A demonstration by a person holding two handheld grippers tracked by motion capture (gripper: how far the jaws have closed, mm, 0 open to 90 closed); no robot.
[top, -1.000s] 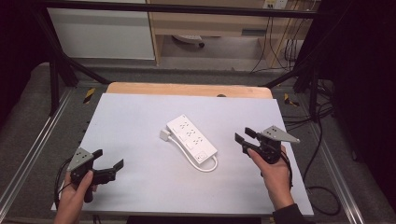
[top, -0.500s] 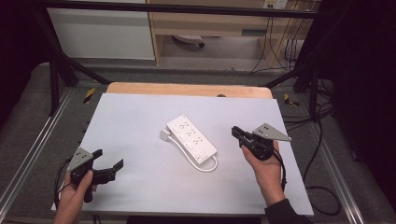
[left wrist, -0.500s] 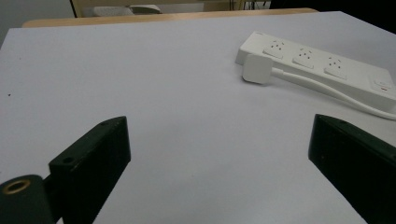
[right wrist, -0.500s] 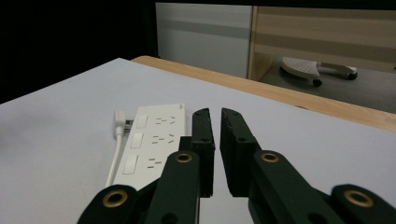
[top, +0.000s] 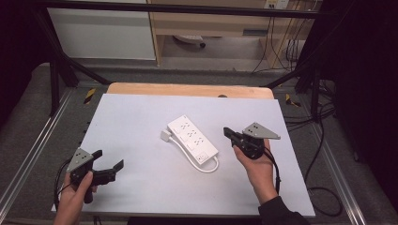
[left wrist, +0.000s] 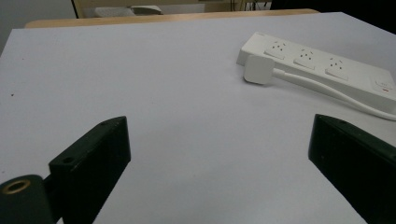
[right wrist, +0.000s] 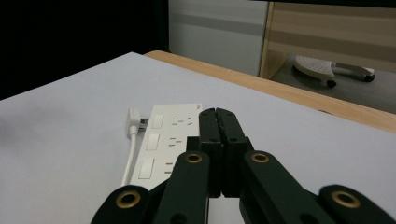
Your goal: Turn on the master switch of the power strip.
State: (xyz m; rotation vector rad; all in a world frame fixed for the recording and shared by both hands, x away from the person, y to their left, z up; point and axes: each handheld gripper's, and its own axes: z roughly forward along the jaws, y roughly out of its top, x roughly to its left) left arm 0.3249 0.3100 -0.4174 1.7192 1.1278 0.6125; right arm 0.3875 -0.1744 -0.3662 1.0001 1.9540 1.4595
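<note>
Right gripper [top: 228,132]: black two-jaw tool with grey three-cornered plate; jaws have just been closing and now meet face to face with nothing between them, where a second ago they stood apart; the hand has carried it leftward across the table toward the strip. Left gripper [top: 109,161]: same make, jaws spread wide and empty, resting place unchanged at the near left corner.

White plastic three-socket power strip [top: 193,139]: lies flat and slantwise at mid-table, just beside the right gripper's closed tips and apart from them; well apart from the left gripper. White square plug [top: 165,136]: lies touching the strip's far left end; white round cable [top: 206,168] loops round the near end.

Pale grey tabletop [top: 136,117]: bare between left gripper and strip; wooden edge [top: 187,89] behind; nothing between either gripper and the strip.
</note>
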